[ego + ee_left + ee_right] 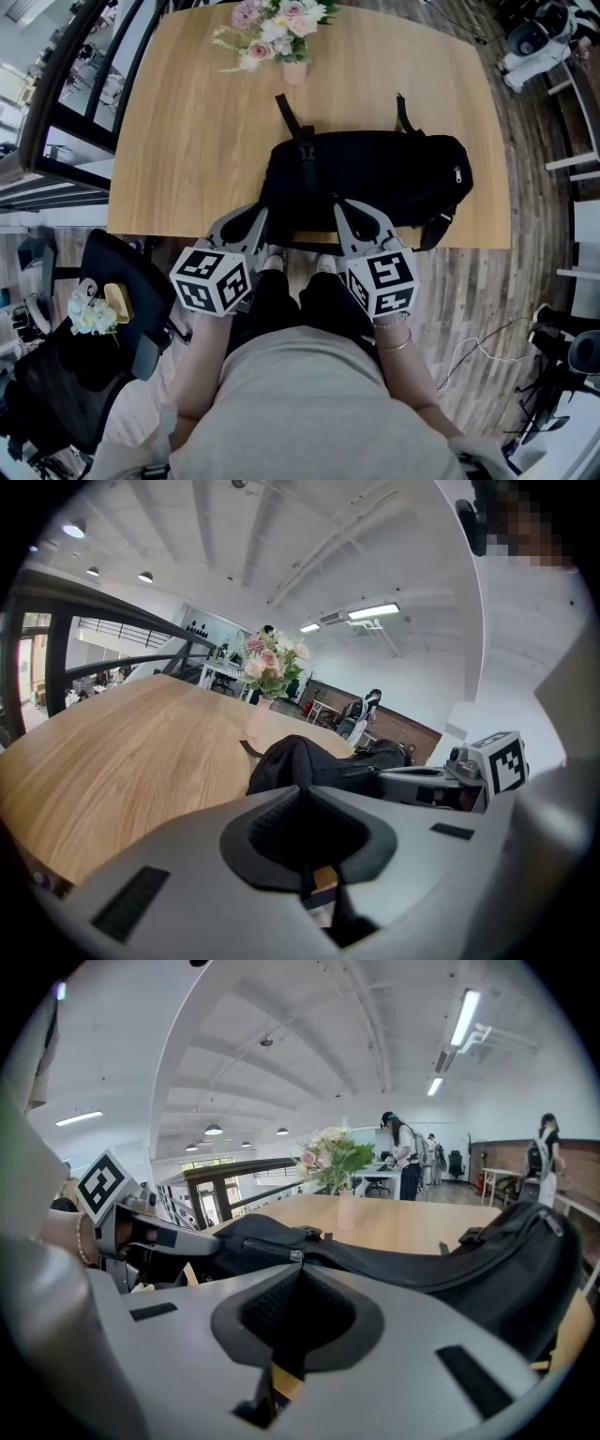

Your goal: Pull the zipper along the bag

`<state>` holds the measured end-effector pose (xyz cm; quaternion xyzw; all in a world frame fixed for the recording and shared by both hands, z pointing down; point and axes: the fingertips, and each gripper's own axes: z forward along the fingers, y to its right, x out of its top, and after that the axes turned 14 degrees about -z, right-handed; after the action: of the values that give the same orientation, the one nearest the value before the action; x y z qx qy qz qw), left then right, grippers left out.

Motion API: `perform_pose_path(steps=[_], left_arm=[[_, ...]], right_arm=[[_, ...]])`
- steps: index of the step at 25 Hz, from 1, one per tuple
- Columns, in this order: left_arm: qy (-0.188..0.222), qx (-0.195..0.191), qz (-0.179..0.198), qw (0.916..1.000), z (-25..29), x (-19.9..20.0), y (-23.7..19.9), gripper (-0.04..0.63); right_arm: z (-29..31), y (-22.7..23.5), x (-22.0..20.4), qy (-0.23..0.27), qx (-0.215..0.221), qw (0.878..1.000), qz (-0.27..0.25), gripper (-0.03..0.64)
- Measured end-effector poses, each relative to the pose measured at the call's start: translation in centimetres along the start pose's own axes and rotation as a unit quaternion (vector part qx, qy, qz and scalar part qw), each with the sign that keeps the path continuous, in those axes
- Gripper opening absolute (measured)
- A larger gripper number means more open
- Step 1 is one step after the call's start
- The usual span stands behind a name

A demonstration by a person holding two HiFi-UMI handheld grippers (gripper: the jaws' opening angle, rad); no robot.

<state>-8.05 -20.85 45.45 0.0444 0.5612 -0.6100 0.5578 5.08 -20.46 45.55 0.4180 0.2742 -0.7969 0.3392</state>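
Left gripper [301,791] fingers pinch the bag [375,173] fabric. Right gripper [298,1269] fingers pinch the zipper pull [295,1256] at their tips. Judged early: most of the track beyond remains.

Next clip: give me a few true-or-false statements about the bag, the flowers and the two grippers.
1. The black bag lies on the wooden table. True.
2. The vase of flowers stands on the bag. False: it stands on the table beyond the bag.
3. The right gripper has its jaws wide apart. False: they are together, tips at the zipper slider.
4. The left gripper has its jaws together. True.
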Motion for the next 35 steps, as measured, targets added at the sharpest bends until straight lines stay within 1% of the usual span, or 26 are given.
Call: perform_pose_path(steps=[10,16,20,25,28,32,33,35], left_arm=[[0.027,0.037,-0.010,0.9989,-0.2,-0.1,-0.3,0.040],[0.041,0.055,-0.014,0.9975,-0.3,0.1,-0.6,0.040],[0.054,0.070,-0.022,0.9958,-0.5,0.0,-1.0,0.040],[0.069,0.094,-0.022,0.9929,-0.5,0.0,-1.1,0.040],[0.072,0.108,-0.012,0.9915,-0.4,-0.1,-1.0,0.040],[0.051,0.120,-0.004,0.9914,-0.2,-0.6,-0.6,0.042],[0.049,0.125,-0.001,0.9910,-0.4,-0.6,-0.6,0.051],[0.053,0.138,0.016,0.9888,-0.9,-0.3,-0.5,0.103]], right_arm=[[-1.2,2.5,-1.4,-0.007,0.009,1.000,-0.007,0.012],[-1.8,4.5,-1.6,-0.009,-0.003,0.999,-0.035,0.012],[-2.4,5.8,-1.9,-0.008,-0.009,0.999,-0.034,0.012],[-2.9,7.4,-2.1,-0.004,-0.018,0.999,-0.029,0.012],[-3.1,7.7,-2.1,0.001,-0.016,1.000,-0.027,0.012],[-3.1,7.9,-1.8,0.009,-0.007,1.000,-0.021,0.011],[-3.0,7.9,-1.8,0.011,-0.005,1.000,-0.019,0.011],[-3.0,8.0,-1.6,0.014,-0.001,1.000,-0.020,0.011]])
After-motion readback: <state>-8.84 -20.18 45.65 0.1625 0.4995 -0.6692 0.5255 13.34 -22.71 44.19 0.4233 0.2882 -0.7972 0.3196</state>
